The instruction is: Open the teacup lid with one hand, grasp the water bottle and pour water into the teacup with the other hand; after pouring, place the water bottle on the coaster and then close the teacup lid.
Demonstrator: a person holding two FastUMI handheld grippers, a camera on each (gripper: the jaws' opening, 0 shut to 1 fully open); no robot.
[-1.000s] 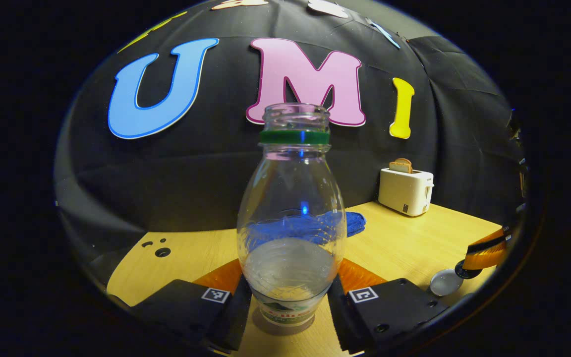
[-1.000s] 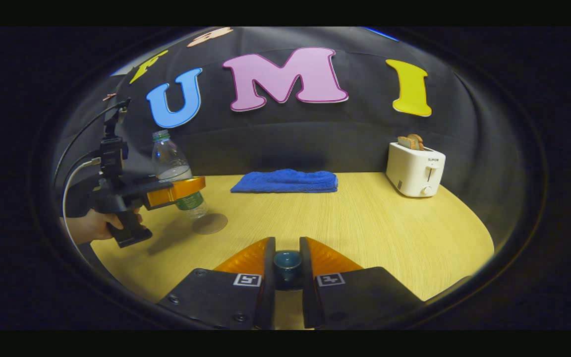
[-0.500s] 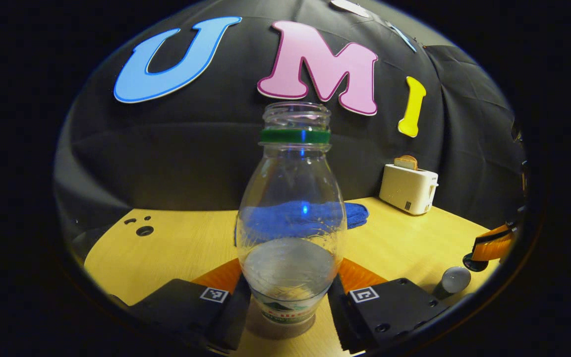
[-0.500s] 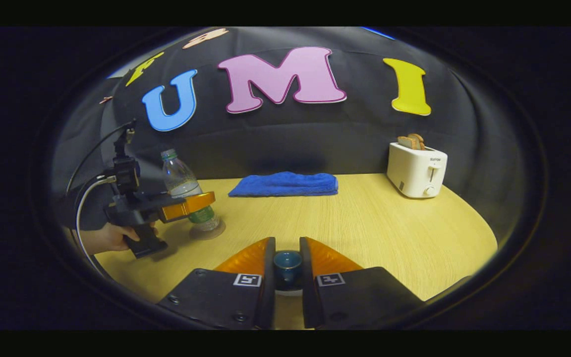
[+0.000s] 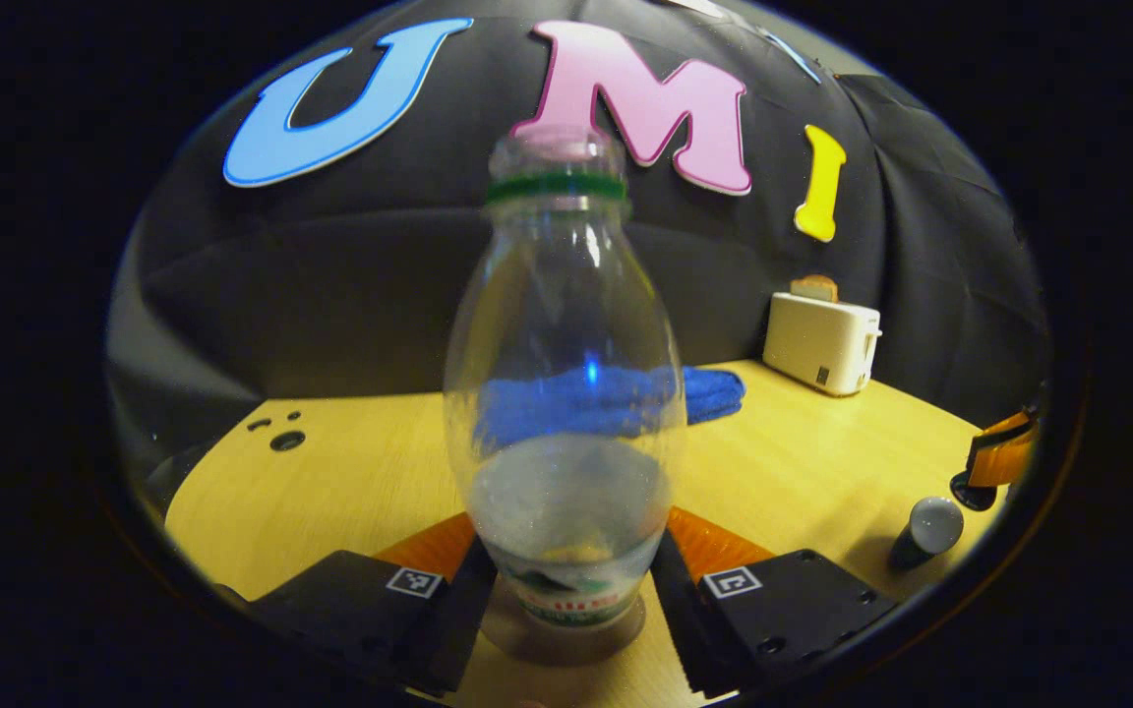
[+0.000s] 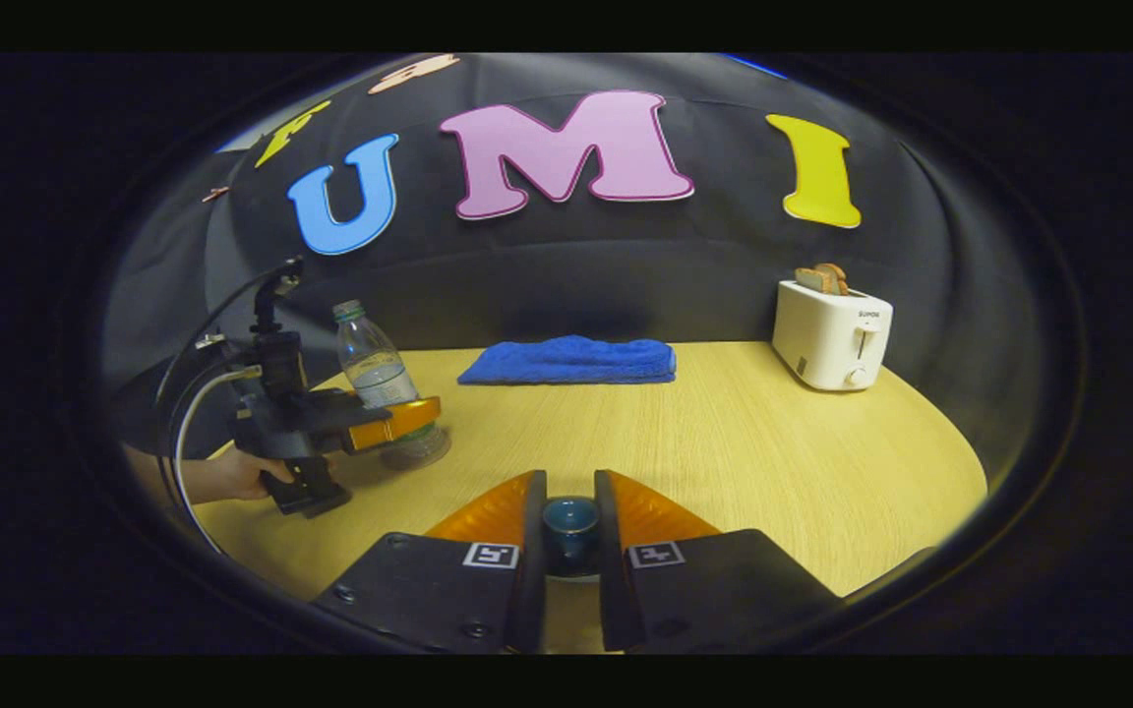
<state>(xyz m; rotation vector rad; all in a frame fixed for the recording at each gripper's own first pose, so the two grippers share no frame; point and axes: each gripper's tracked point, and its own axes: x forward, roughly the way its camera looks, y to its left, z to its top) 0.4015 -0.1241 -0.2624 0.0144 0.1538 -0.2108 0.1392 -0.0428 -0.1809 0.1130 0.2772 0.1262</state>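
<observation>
The clear water bottle (image 5: 566, 393), open-topped with a green neck ring and a little water, stands on the brown coaster (image 5: 512, 639). My left gripper (image 5: 574, 541) is shut on its lower body. In the right gripper view the same bottle (image 6: 375, 364) rests on the coaster (image 6: 419, 454) at the table's left, a hand (image 6: 232, 477) holding that gripper. My right gripper (image 6: 569, 492) is shut on the dark blue knob of the teacup lid (image 6: 569, 521). The grey teacup (image 5: 928, 526) stands uncovered at the right, below an orange finger (image 5: 999, 454).
A folded blue towel (image 6: 571, 359) lies at the back of the wooden table (image 6: 724, 442). A white toaster (image 6: 832, 334) with bread in it stands back right. Small holes (image 5: 286, 440) mark the table's far left corner.
The left gripper has lowered the bottle from just above the coaster onto it and sunk lower along the bottle. The right gripper has kept still with the lid.
</observation>
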